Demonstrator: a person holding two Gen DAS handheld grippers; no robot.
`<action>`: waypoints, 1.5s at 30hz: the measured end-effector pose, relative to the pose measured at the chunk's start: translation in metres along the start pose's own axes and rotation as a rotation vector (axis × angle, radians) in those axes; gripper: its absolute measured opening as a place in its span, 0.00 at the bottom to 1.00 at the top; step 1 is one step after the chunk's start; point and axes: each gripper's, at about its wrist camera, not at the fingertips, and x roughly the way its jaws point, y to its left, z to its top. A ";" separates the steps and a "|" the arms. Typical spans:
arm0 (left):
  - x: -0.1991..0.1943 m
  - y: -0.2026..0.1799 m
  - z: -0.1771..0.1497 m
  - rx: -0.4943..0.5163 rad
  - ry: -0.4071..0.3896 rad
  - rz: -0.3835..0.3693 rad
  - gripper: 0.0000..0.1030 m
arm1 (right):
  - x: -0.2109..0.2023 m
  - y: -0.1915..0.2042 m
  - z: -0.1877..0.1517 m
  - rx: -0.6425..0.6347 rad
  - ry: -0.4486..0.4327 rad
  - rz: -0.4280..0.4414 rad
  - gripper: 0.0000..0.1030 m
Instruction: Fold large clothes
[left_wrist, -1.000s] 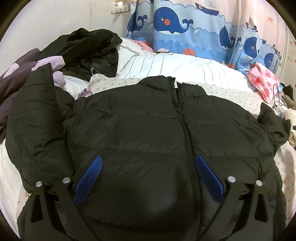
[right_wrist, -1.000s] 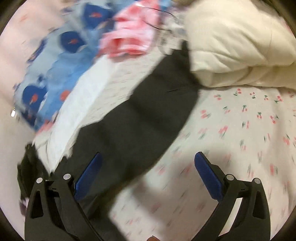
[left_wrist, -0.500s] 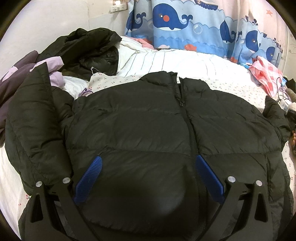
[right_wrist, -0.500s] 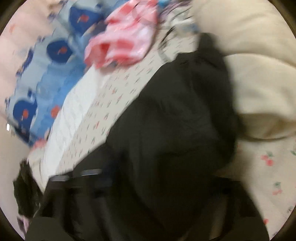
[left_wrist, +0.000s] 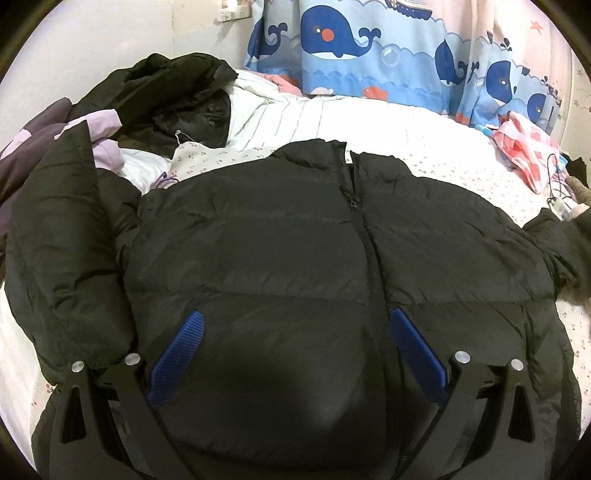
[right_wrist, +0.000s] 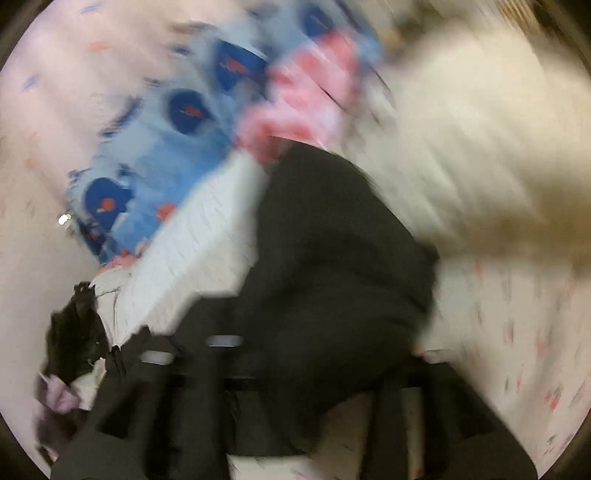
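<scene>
a black jacket (left_wrist: 295, 258) lies zipped and flat mid-frame on the bed (left_wrist: 443, 170), the left hand-held gripper (left_wrist: 295, 354) spread wide above its hem, while the blurred right hand-held gripper (right_wrist: 295, 387), its state unclear, appears to reach the sleeve (right_wrist: 332, 258) at centre, likely next folded inward.

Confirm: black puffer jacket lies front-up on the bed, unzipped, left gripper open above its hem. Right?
One error: the jacket is zipped shut, the zipper closed up to the collar, as the left wrist view shows. It does lie front-up on the bed, left gripper open above its hem.
</scene>
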 end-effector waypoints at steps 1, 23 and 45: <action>0.000 -0.001 0.000 0.002 0.000 0.003 0.94 | 0.003 -0.015 -0.003 0.057 0.009 0.026 0.56; -0.077 0.030 -0.010 0.021 -0.058 0.008 0.94 | -0.079 0.076 0.056 0.079 -0.222 0.048 0.05; -0.157 0.196 -0.025 -0.292 -0.182 0.002 0.94 | -0.054 0.442 -0.112 -0.566 -0.182 0.286 0.05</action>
